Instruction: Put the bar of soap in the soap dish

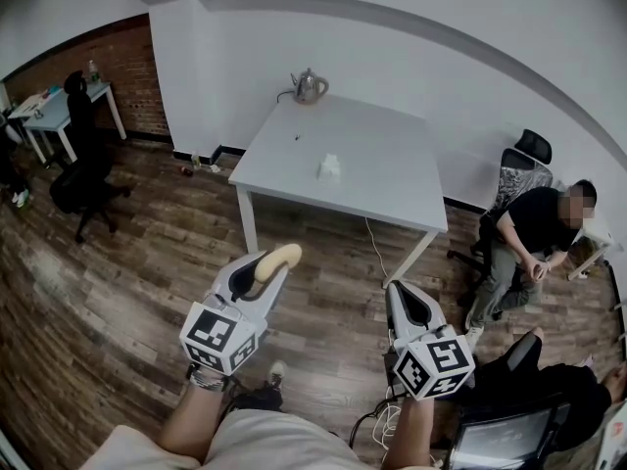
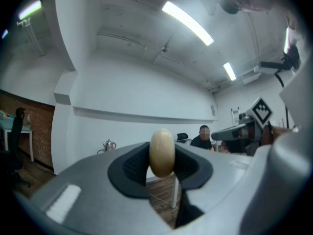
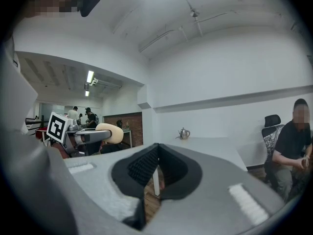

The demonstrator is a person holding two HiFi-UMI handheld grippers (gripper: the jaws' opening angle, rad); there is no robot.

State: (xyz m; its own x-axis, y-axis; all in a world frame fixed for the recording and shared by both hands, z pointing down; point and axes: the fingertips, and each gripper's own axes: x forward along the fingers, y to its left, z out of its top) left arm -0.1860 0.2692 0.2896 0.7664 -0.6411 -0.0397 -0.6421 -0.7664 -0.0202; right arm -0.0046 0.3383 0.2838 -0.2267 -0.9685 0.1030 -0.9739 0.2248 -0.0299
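Note:
A cream bar of soap (image 1: 275, 259) sticks out from the tips of my left gripper (image 1: 263, 270), which is shut on it. In the left gripper view the soap (image 2: 162, 152) stands on edge, pinched between the dark pads. My right gripper (image 1: 400, 293) hangs beside it, shut with nothing in it; its pads (image 3: 146, 166) meet at the tip. Both grippers are held over the wooden floor, short of the white table (image 1: 392, 194). A small white thing on that table, seemingly the soap dish (image 1: 329, 169), lies near its middle. The right gripper view also shows the held soap (image 3: 110, 132).
A metal kettle (image 1: 309, 86) stands at the table's far edge. A person (image 1: 534, 238) sits on a chair to the right, with an office chair (image 1: 519, 164) behind. A black chair (image 1: 78, 179) and a small desk (image 1: 59, 111) are far left. A cable (image 1: 375, 248) trails under the table.

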